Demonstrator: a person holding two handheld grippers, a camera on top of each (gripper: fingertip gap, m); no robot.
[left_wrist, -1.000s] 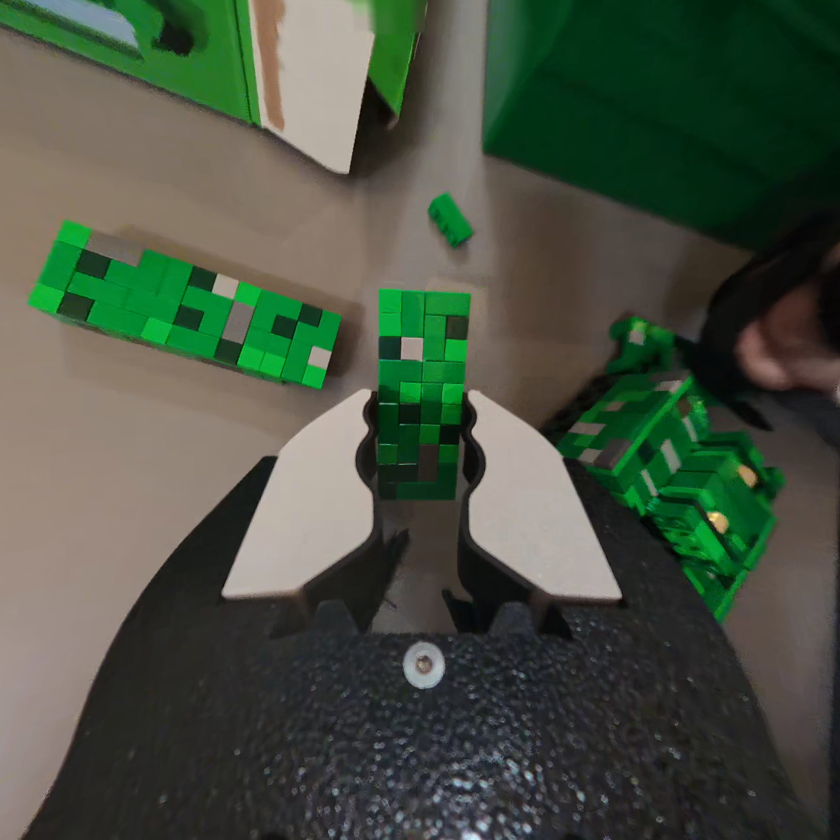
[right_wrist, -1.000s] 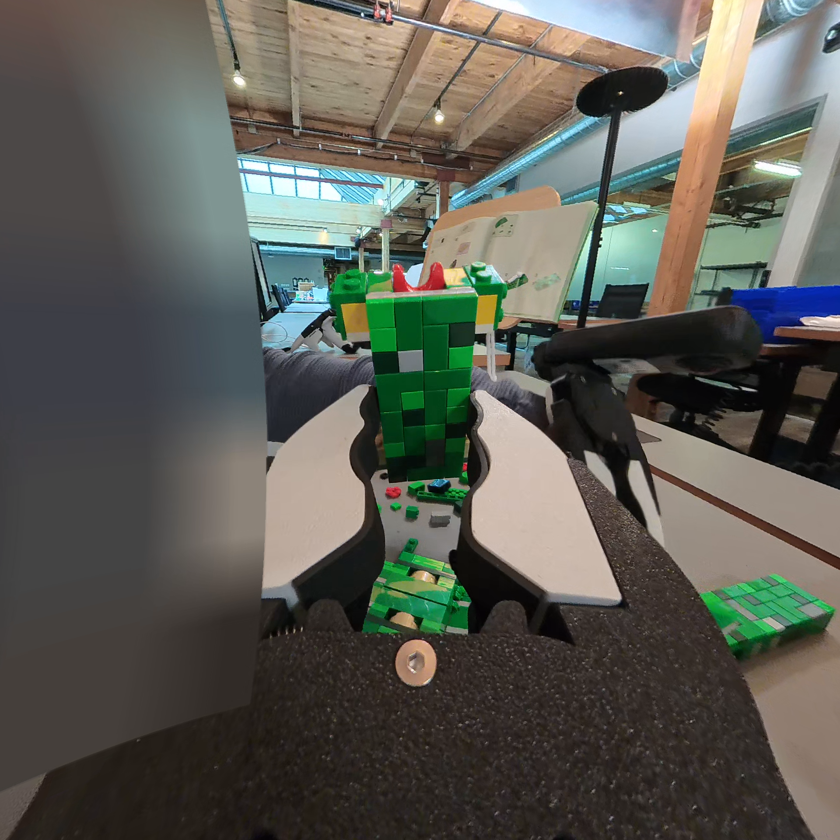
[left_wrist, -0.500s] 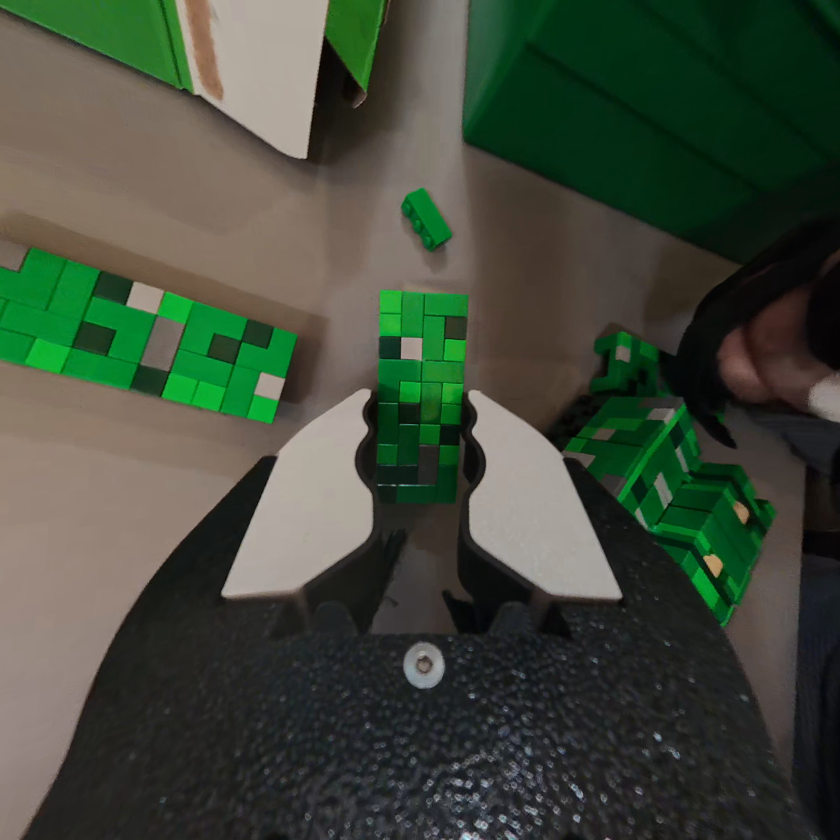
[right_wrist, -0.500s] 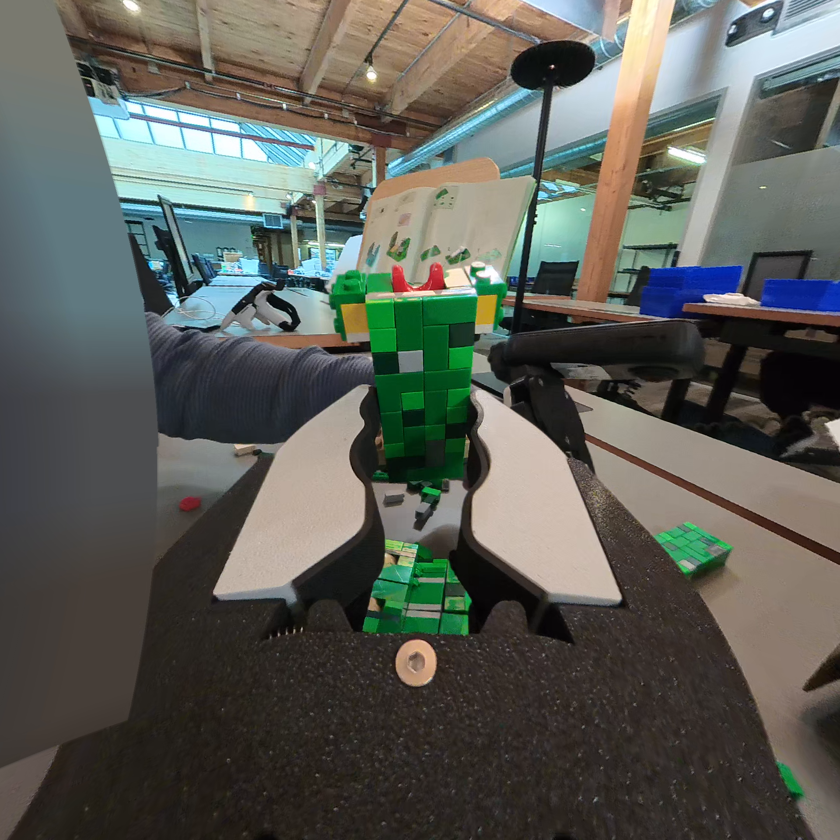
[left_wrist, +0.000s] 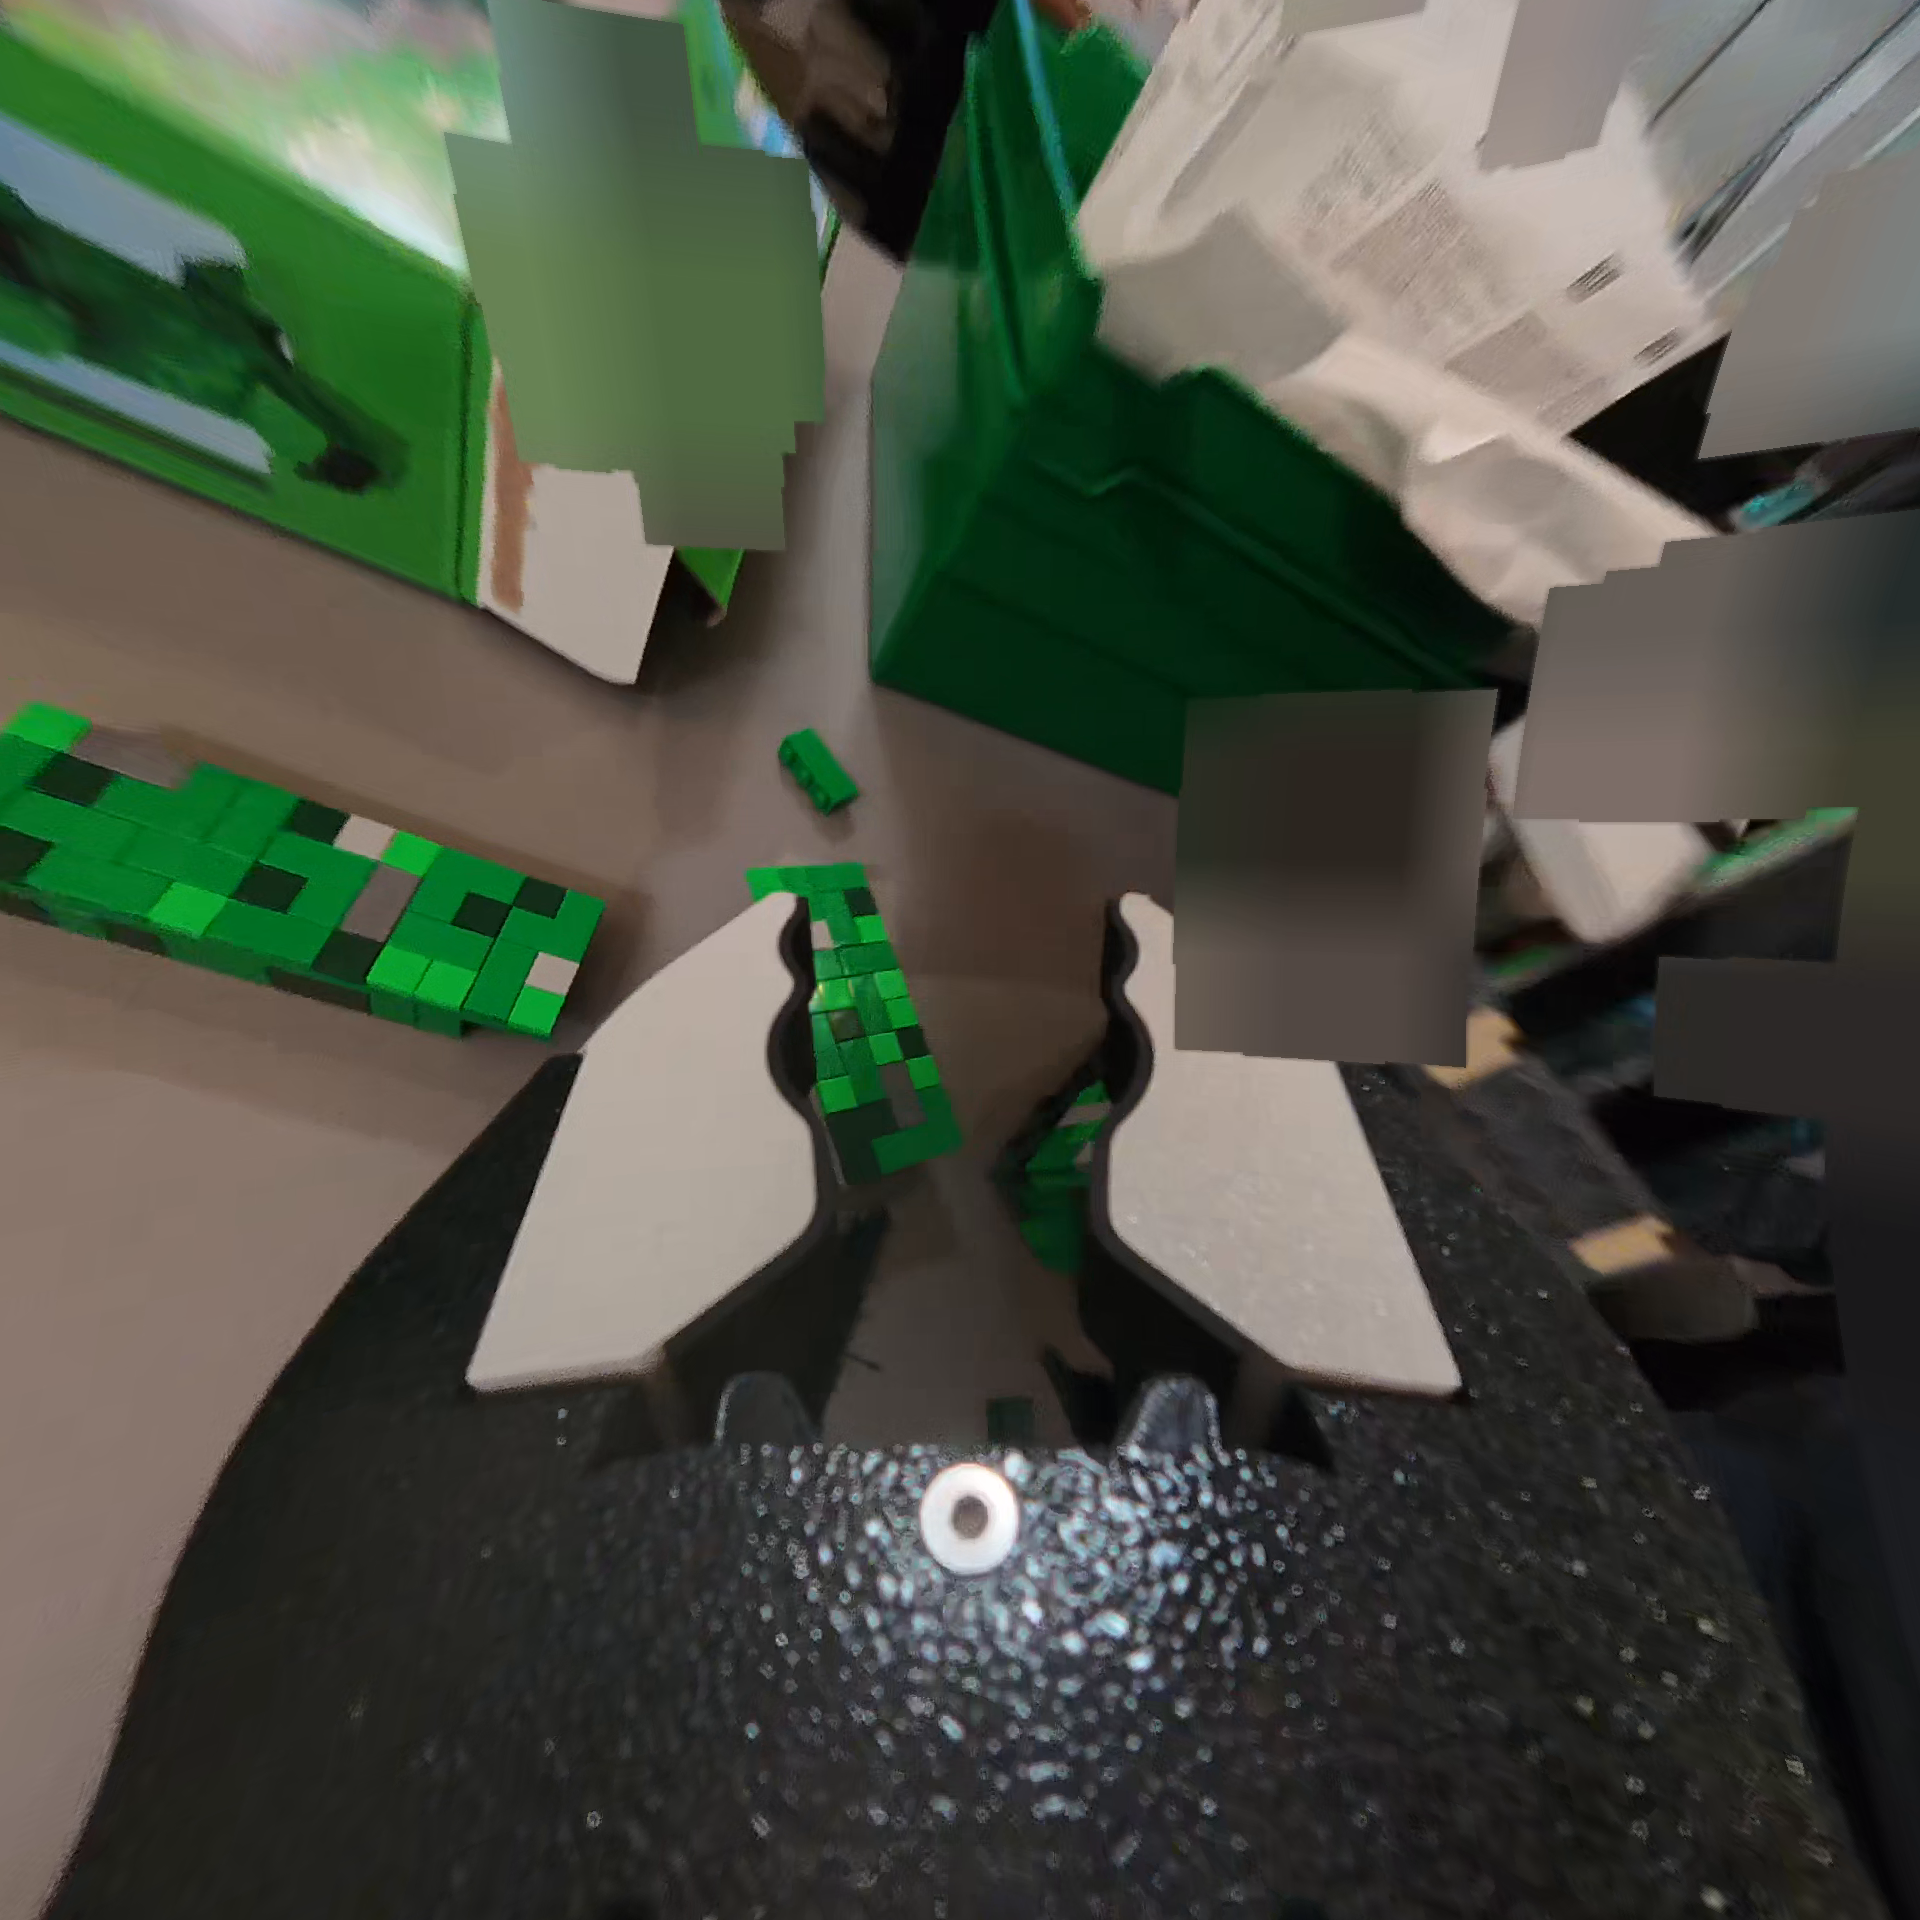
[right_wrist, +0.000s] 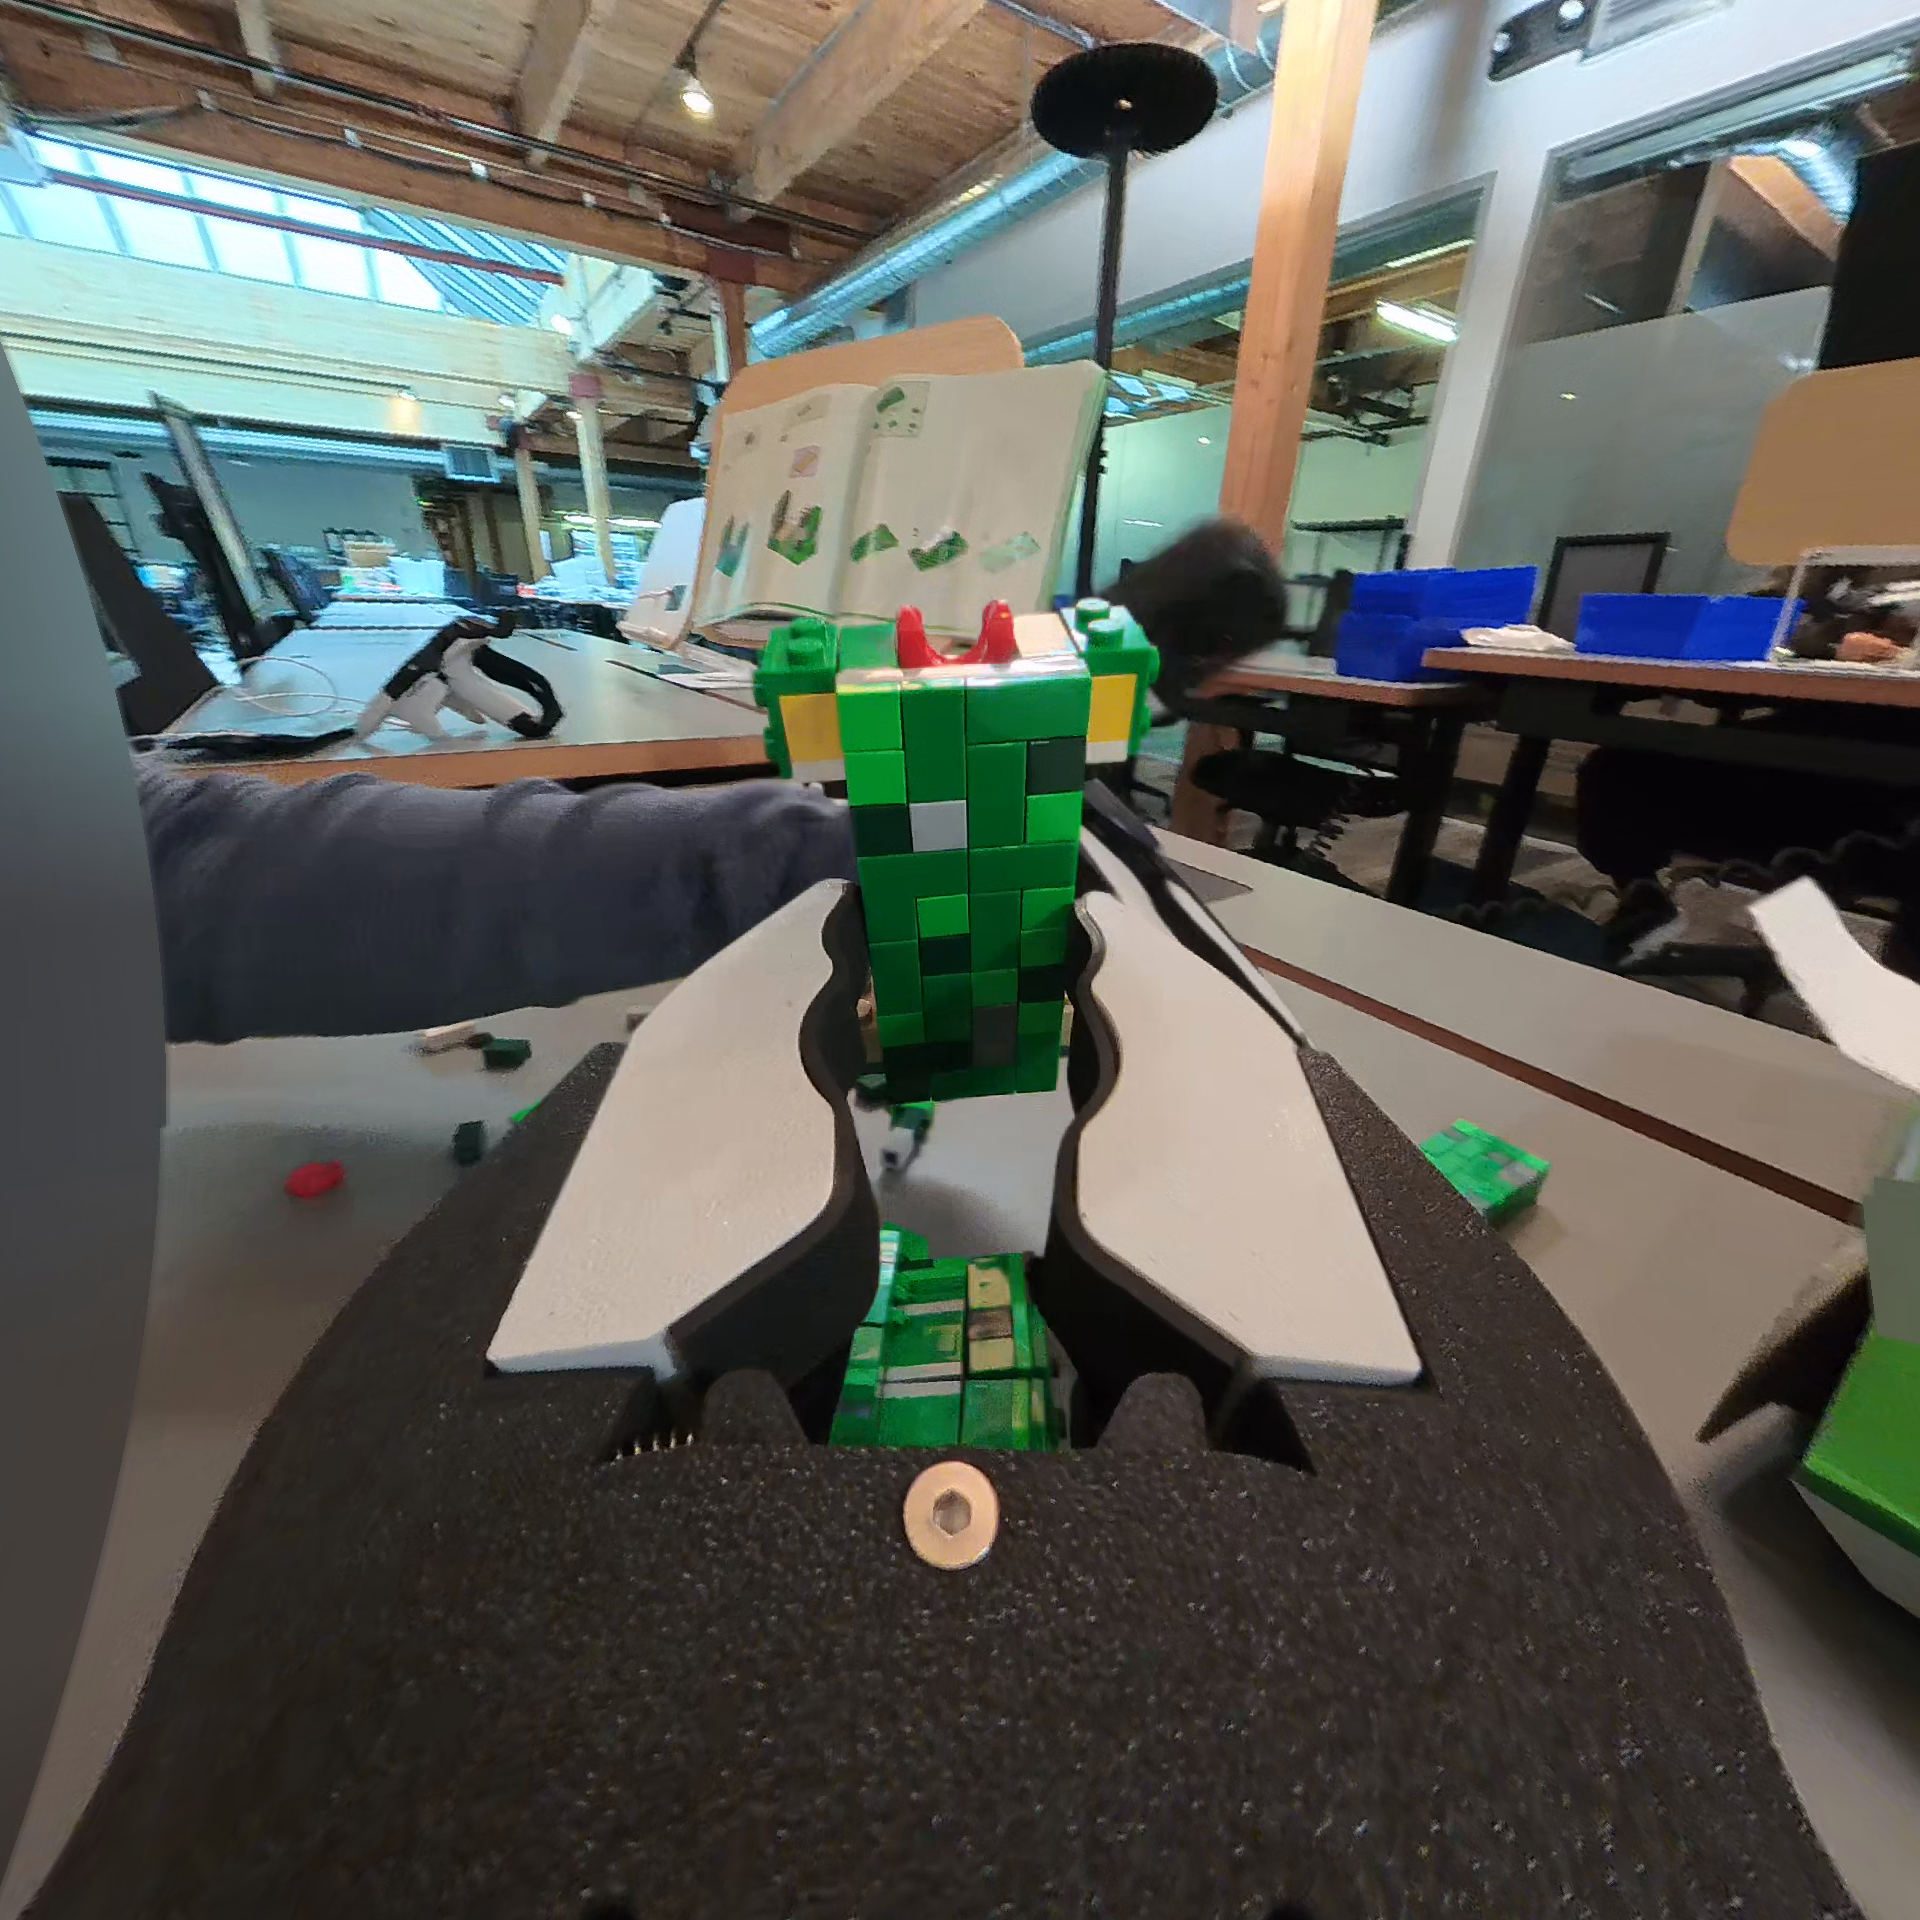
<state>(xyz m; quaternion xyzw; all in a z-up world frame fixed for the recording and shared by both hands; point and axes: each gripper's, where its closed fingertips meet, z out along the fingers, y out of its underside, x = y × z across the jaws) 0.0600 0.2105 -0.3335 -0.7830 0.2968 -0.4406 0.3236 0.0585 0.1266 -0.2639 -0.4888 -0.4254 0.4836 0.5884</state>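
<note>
1. Bricks are making up a tall green block tower (right_wrist: 964, 883), and it is standing upright between the two fingers of the right gripper (right_wrist: 961, 930).
2. Both white fingers are pressing on the tower's sides, so the right gripper is closed on it and holding it up above the grey table (right_wrist: 1621, 1299).
3. Red horns (right_wrist: 954, 636) are sitting on top of the tower, with yellow and green bricks sticking out at each side.
4. Below the tower, a flat green brick build (right_wrist: 951, 1351) is lying on the table, seen in the gap between the fingers.
5. Behind the tower, a blue sleeve (right_wrist: 468, 894) is reaching across, and an open picture book (right_wrist: 894, 499) is standing up.
6. The left gripper (left_wrist: 956, 914) is wide open and is holding nothing.
7. A small green brick panel (left_wrist: 862, 1023) is lying slanted in the gap, right against the left finger; whether they are touching is hard to see.
8. A long green brick panel (left_wrist: 291, 894) is lying flat on the table to the left.
9. One little green brick (left_wrist: 818, 769) is lying alone just past the fingertips.
10. A green cardboard box (left_wrist: 260, 312) and a green bin (left_wrist: 1122, 540) are sitting farther back.
</note>
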